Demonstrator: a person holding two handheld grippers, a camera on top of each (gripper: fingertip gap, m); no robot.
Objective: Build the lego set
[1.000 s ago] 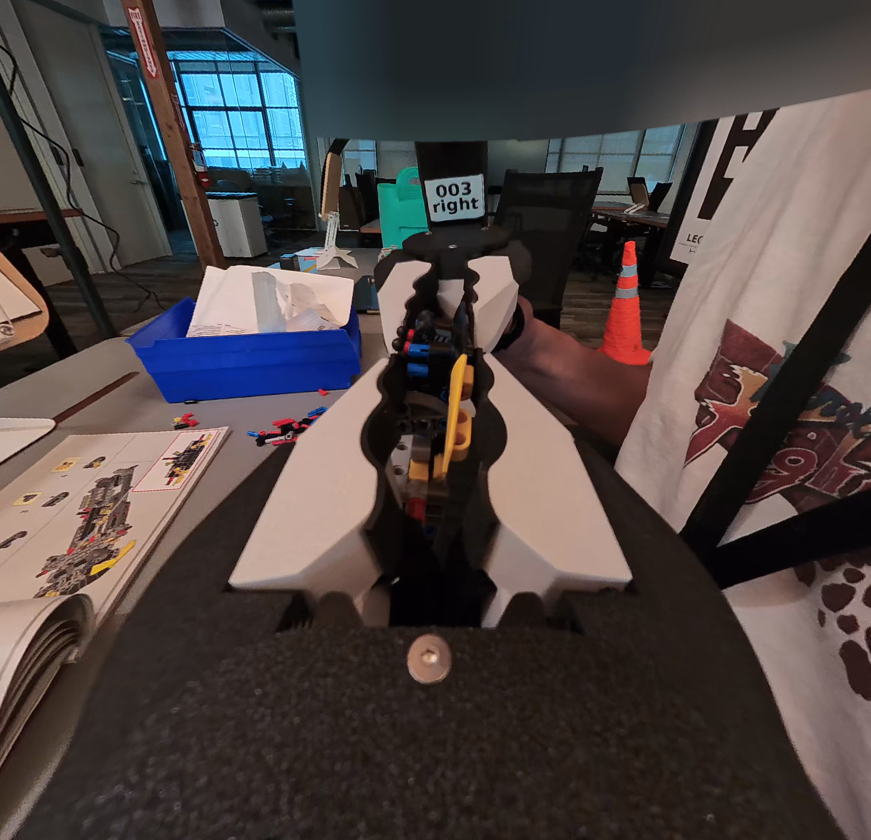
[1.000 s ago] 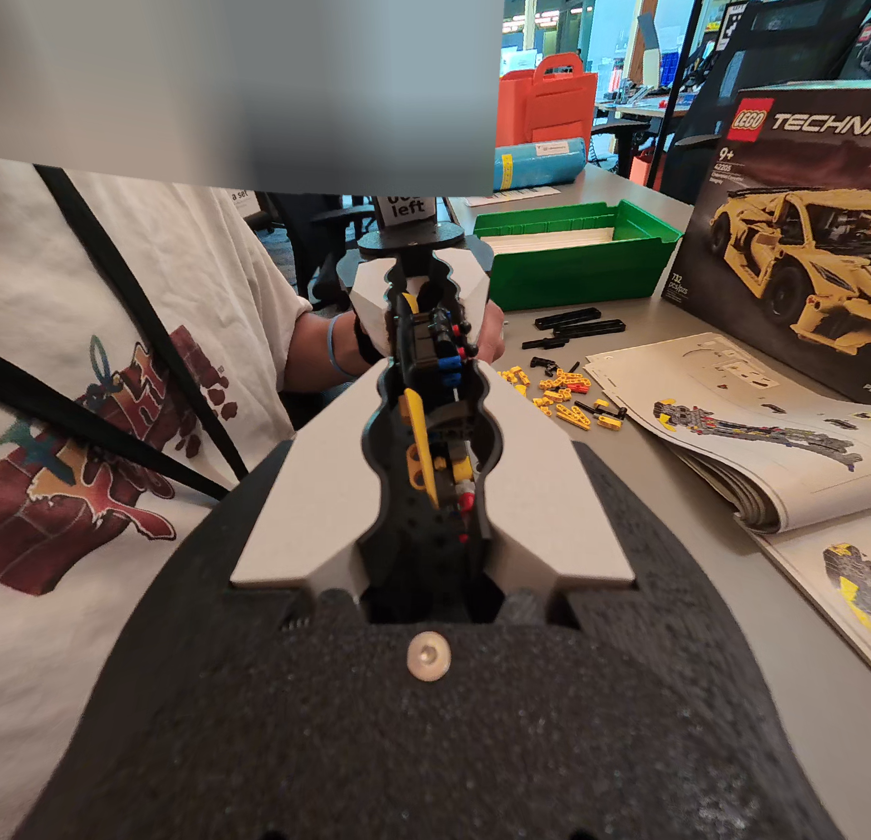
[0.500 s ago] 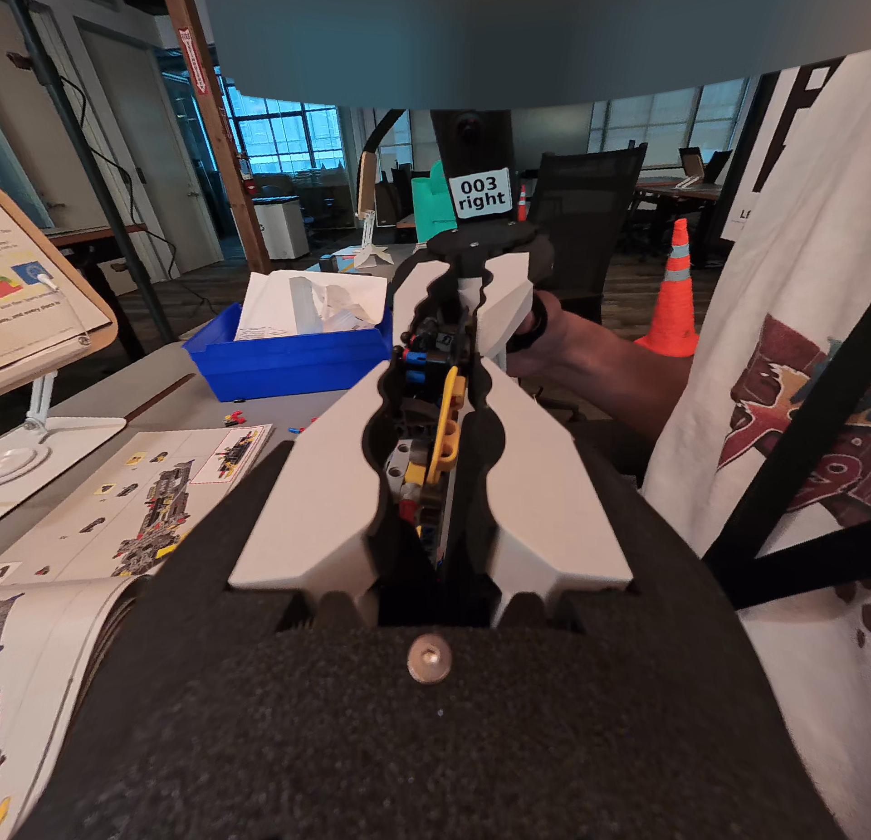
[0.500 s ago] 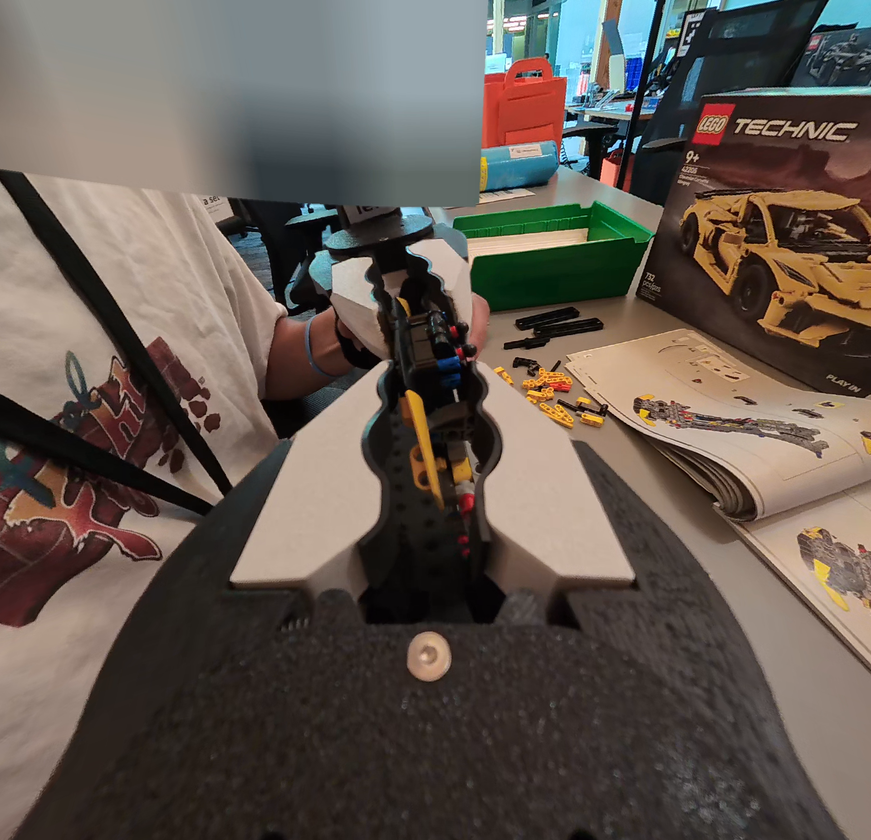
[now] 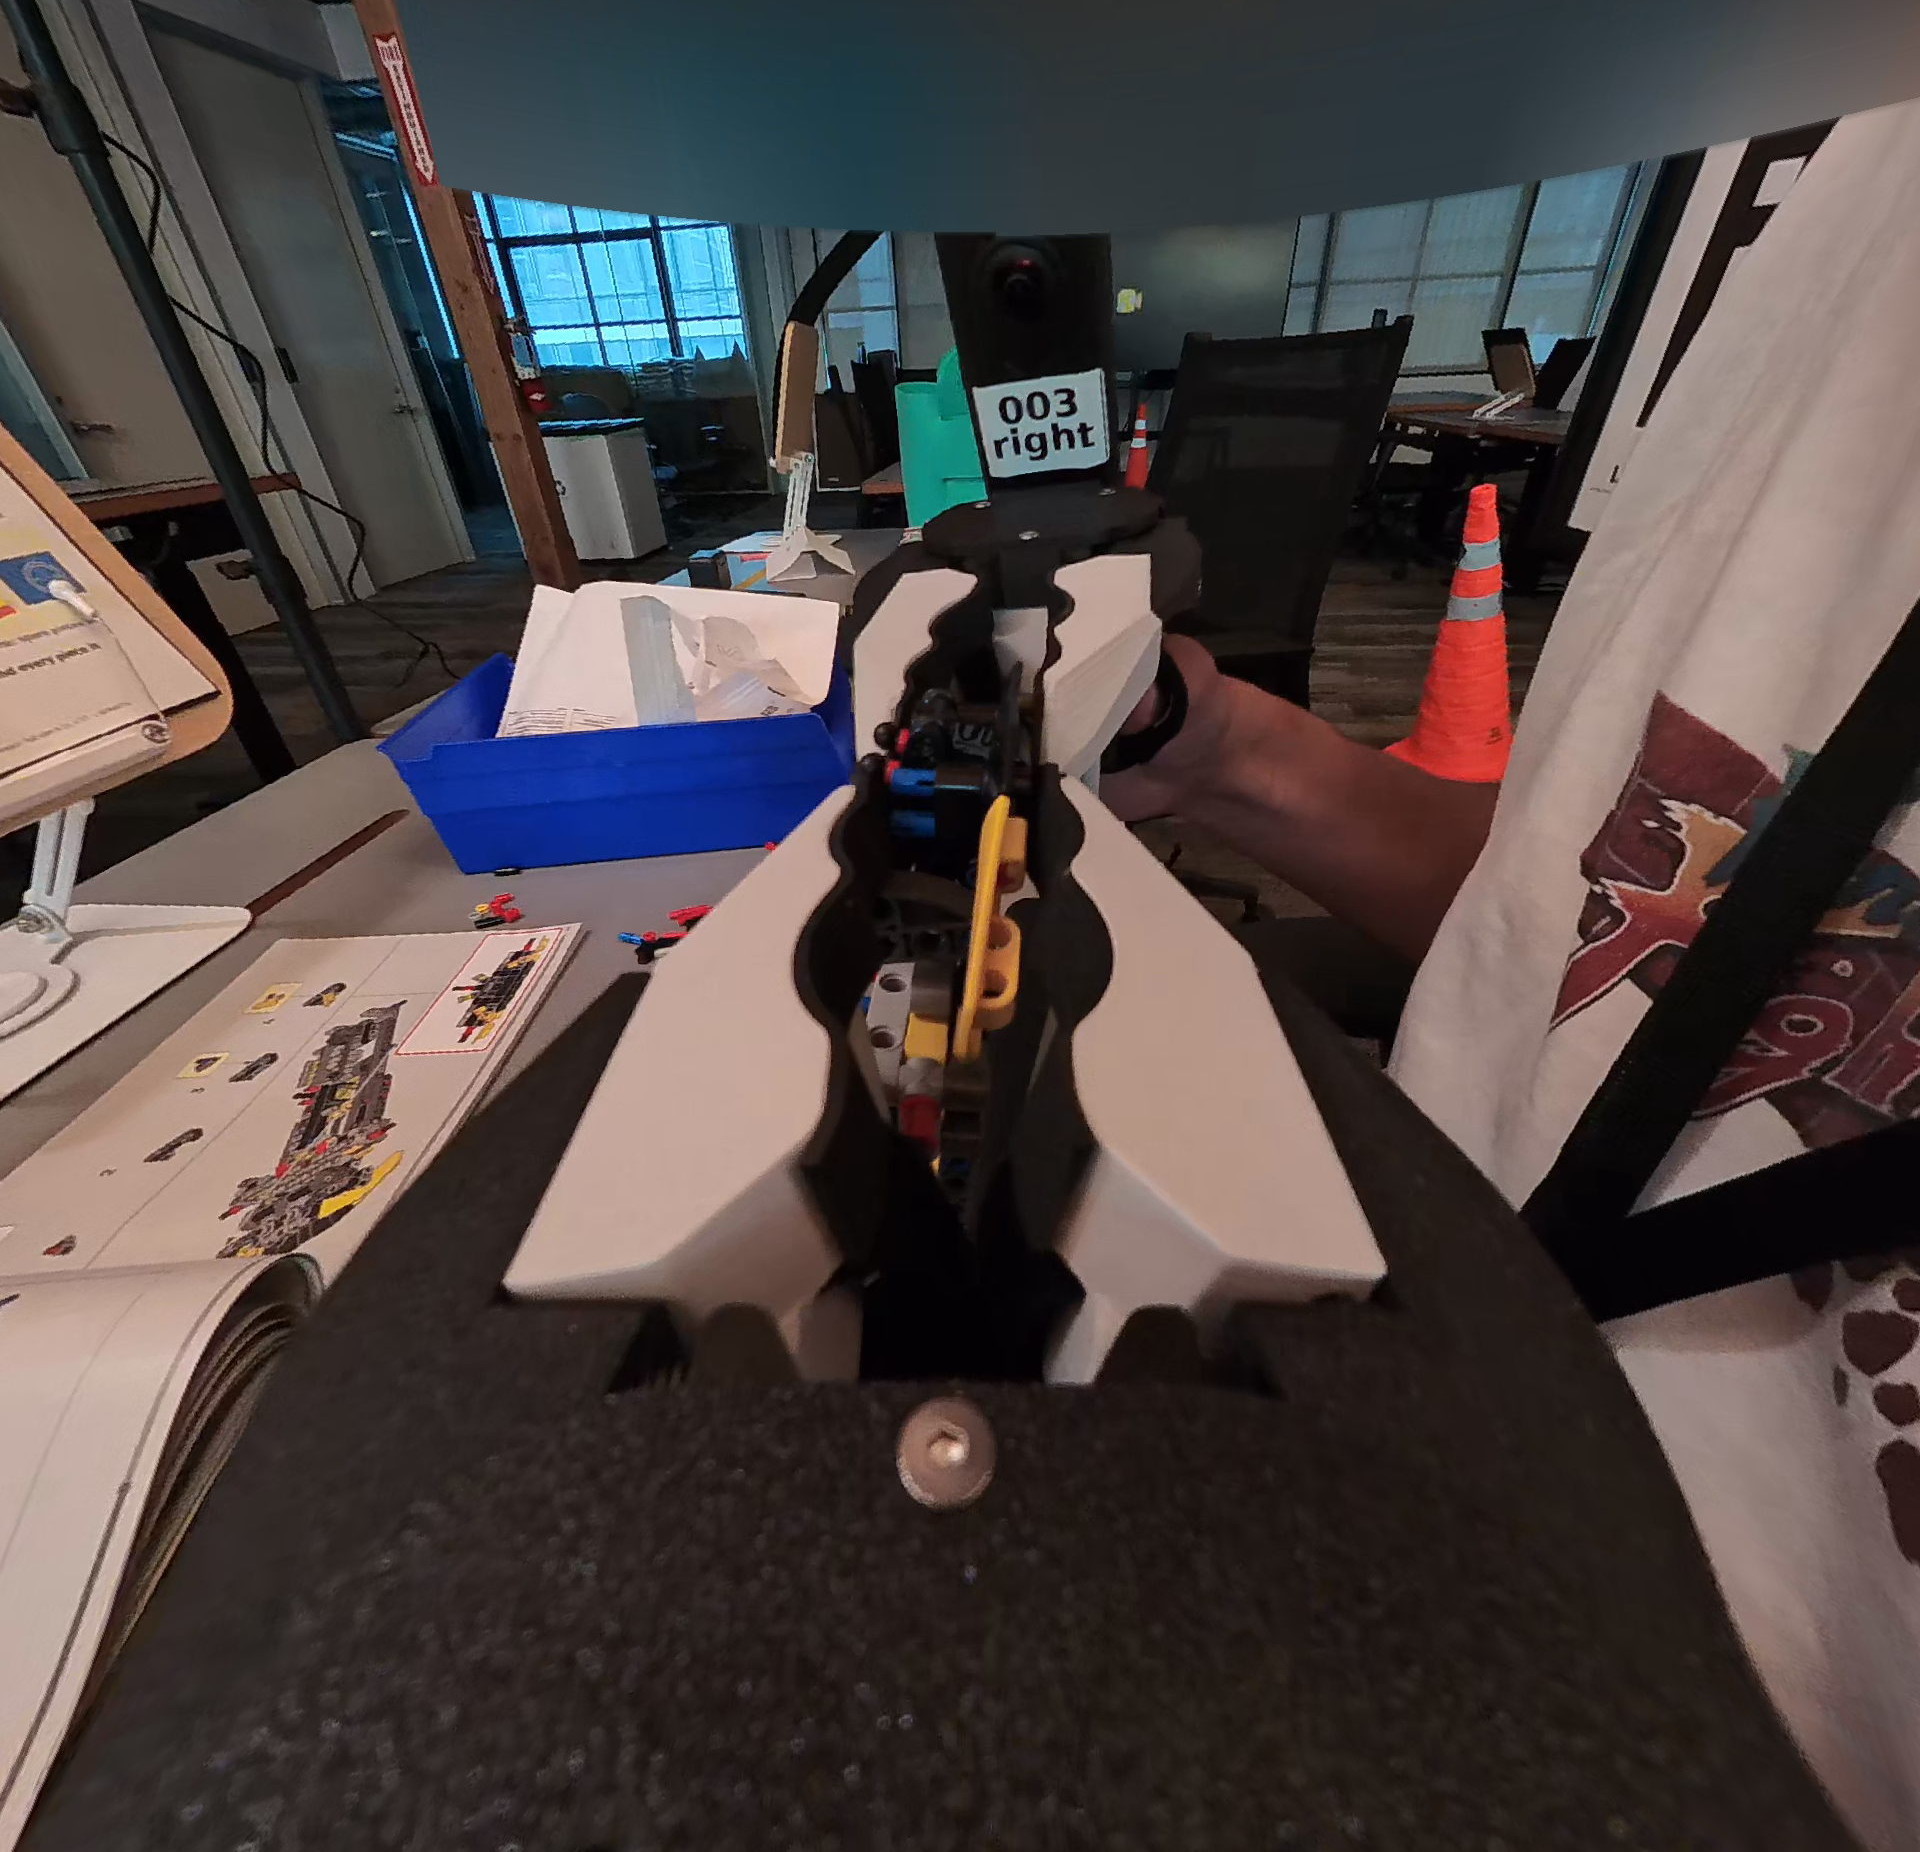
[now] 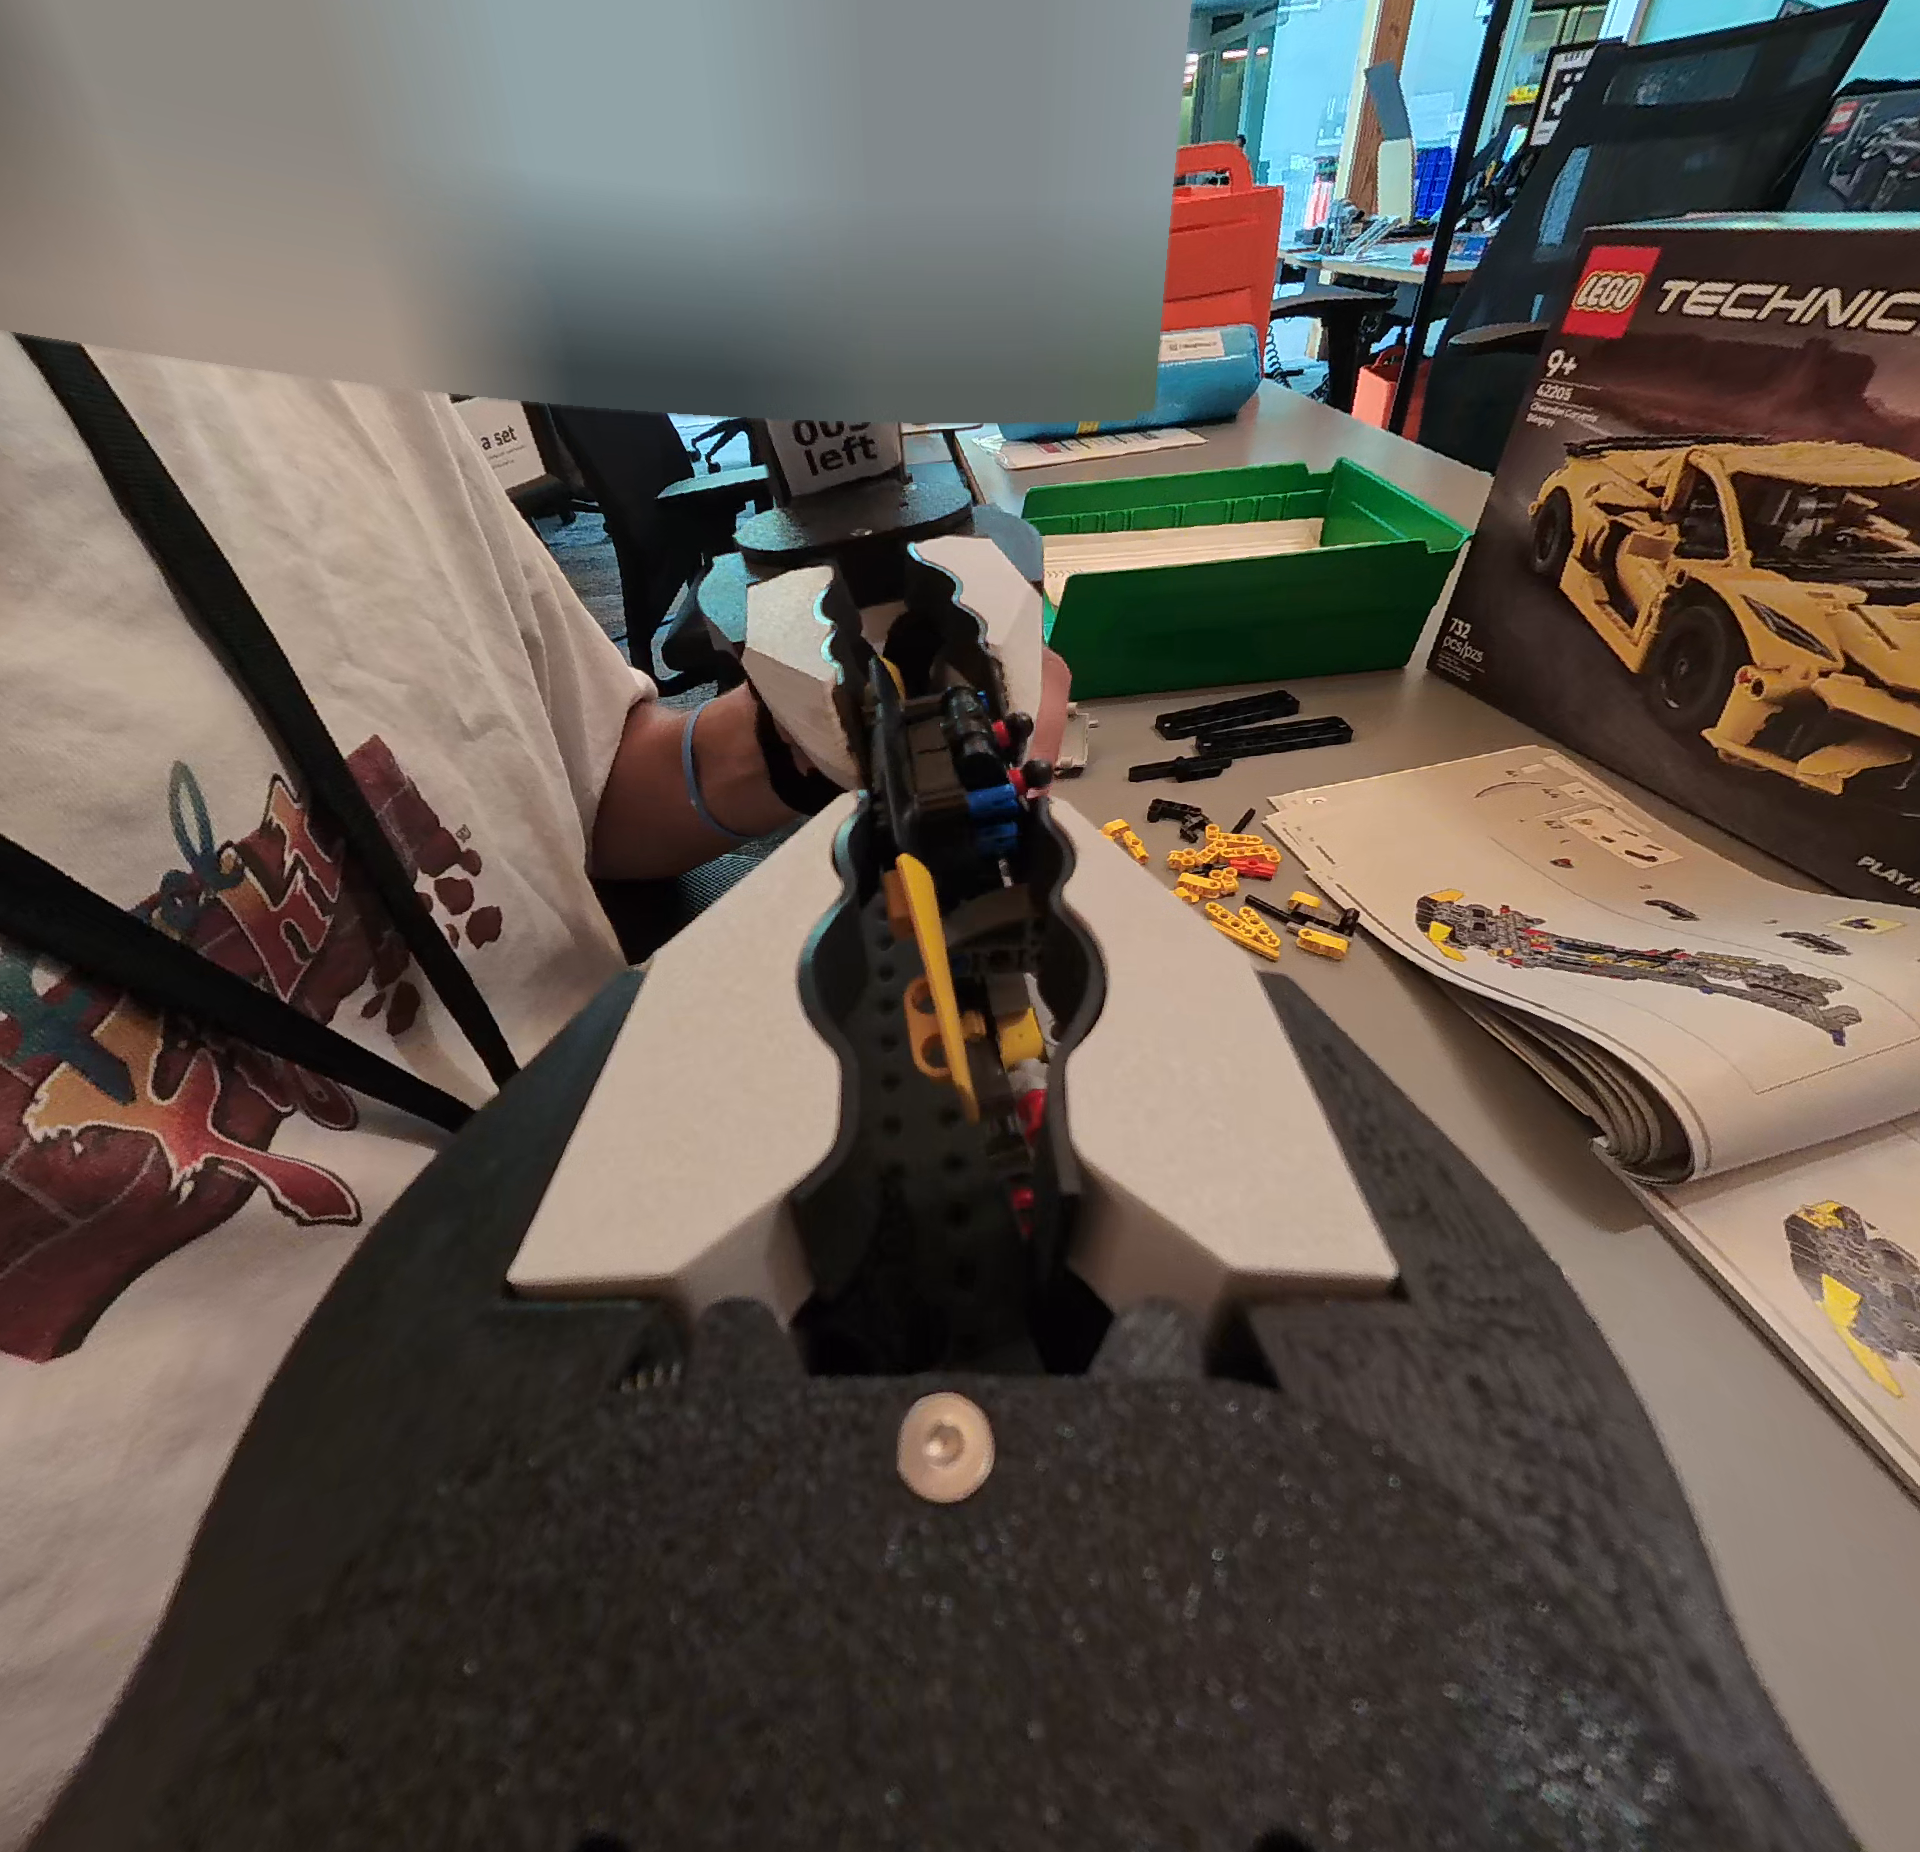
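in the left wrist view, at nine o'clock, an instruction booklet (image 5: 312, 1064) lies open on the grey table (image 5: 343, 867), flat where the person can read it mid-build. at ten o'clock a blue bin (image 5: 623, 784) holds crumpled paper bags, parked out of the working space, with a few red and blue loose pins (image 5: 665, 929) just in front of it. at the centre the left gripper (image 5: 945, 846) is clamped on one end of the half-built lego chassis (image 5: 956, 929), a long dark frame with a yellow beam (image 5: 992, 929) along its side. at twelve o'clock the right gripper (image 5: 1003, 680) faces it nose to nose and pinches the far end, so the model is braced from both ends, off the table, probably to press something home or turn it for inspection. at three o'clock is the person's white printed shirt (image 5: 1714, 867).

in the right wrist view the right gripper (image 6: 951, 846) closes on the same chassis. at two o'clock sit a green bin (image 6: 1247, 607), black beams (image 6: 1247, 732) and a small heap of yellow parts (image 6: 1236, 888), sorted within reach. the set's box (image 6: 1714, 555) stands upright at three o'clock, its picture facing the builder, beside a second open booklet (image 6: 1610, 971).
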